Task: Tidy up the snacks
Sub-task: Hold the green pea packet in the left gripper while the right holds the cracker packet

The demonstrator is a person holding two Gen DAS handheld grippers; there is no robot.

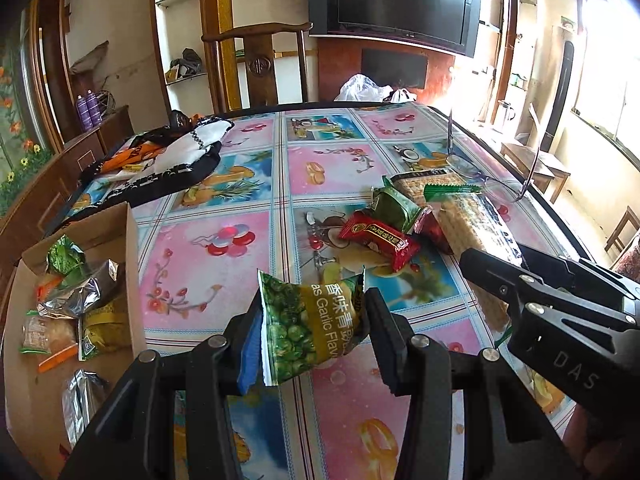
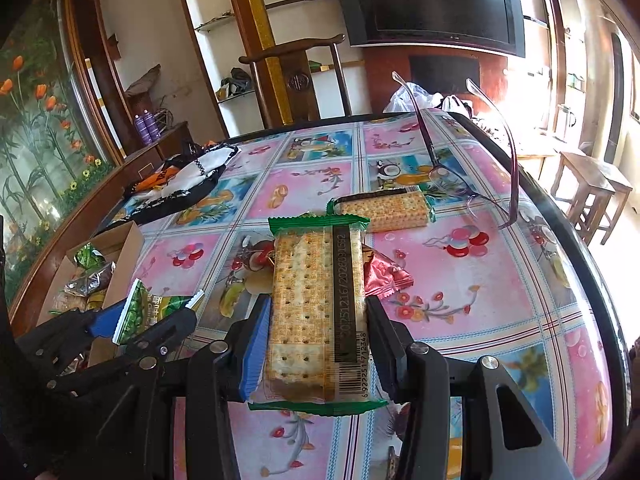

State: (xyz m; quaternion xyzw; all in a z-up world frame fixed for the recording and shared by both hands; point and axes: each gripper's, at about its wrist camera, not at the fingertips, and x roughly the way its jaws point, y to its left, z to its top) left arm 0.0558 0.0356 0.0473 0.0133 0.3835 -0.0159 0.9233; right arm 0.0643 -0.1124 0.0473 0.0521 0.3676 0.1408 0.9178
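My left gripper [image 1: 312,332] is shut on a green pea packet [image 1: 308,320], held above the table [image 1: 260,184]; the same packet [image 2: 148,312] shows at the lower left of the right wrist view. My right gripper [image 2: 316,340] is shut on a long cracker pack [image 2: 316,312] with green ends, lifted over the table. That gripper [image 1: 560,304] enters the left wrist view from the right. A second cracker pack [image 2: 384,210] lies further back. A red packet [image 1: 376,240] and a green packet [image 1: 394,208] lie mid-table. At the left stands a cardboard box [image 1: 132,264] with several snacks inside.
A pair of glasses [image 2: 460,180] rests on the table near the far right. A black and white cloth [image 1: 168,160] lies at the far left. A wooden chair [image 1: 260,68] stands behind the table. The table's dark edge [image 2: 568,232] curves along the right.
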